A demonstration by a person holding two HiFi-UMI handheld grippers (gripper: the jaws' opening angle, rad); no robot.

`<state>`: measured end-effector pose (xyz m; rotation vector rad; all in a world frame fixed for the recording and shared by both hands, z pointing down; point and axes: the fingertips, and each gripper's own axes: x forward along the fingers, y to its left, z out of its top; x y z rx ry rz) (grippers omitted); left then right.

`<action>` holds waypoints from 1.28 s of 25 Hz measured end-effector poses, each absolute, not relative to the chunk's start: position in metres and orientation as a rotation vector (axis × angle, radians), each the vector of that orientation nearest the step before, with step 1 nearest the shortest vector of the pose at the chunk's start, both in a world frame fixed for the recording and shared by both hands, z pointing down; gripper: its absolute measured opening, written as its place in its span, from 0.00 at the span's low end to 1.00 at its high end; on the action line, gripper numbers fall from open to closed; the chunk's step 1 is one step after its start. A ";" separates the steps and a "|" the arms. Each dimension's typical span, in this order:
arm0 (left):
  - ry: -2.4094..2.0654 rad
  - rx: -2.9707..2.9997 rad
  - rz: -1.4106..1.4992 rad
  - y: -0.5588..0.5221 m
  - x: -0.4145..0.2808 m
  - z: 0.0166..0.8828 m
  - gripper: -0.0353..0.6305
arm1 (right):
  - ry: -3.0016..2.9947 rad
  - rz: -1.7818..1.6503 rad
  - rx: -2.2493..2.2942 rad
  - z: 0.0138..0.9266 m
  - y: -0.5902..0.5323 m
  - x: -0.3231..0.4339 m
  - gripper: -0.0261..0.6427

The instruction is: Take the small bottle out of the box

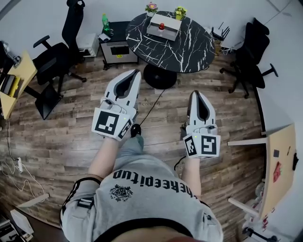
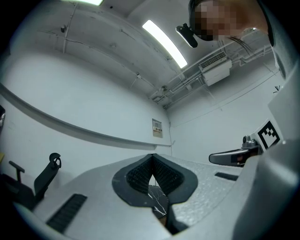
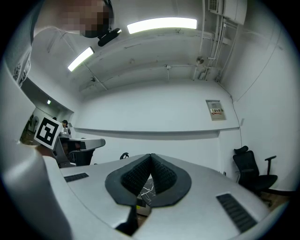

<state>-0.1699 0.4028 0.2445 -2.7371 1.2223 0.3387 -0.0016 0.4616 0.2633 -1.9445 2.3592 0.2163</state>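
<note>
Holding both claws out in front of us, and neither one has anything in it: our left gripper (image 1: 136,72) has its jaws pressed together at the tips, and our right gripper (image 1: 195,93) is closed up the same way. Well ahead of both tips sits the round black marble table (image 1: 189,49), and on it the pale box (image 1: 171,32), roughly ahead of the gap between the two claws. We can make out something small with a red top inside it, the small bottle (image 1: 162,26), well apart from either claw. Two flower pots (image 1: 151,7) stand just past the box. Under the claws we see wooden floor (image 1: 61,142).
</note>
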 end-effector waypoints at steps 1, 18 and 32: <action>1.221 -2.734 0.342 0.389 -0.169 0.243 0.06 | 2.358 0.218 -1.942 0.262 0.447 -0.001 0.04; 1.195 -2.751 0.322 0.198 -0.176 0.241 0.06 | 2.326 0.207 -1.956 0.255 0.252 -0.006 0.04; 1.142 -2.797 0.323 0.118 -0.168 0.253 0.06 | 2.298 0.187 -2.026 0.268 0.186 -0.002 0.04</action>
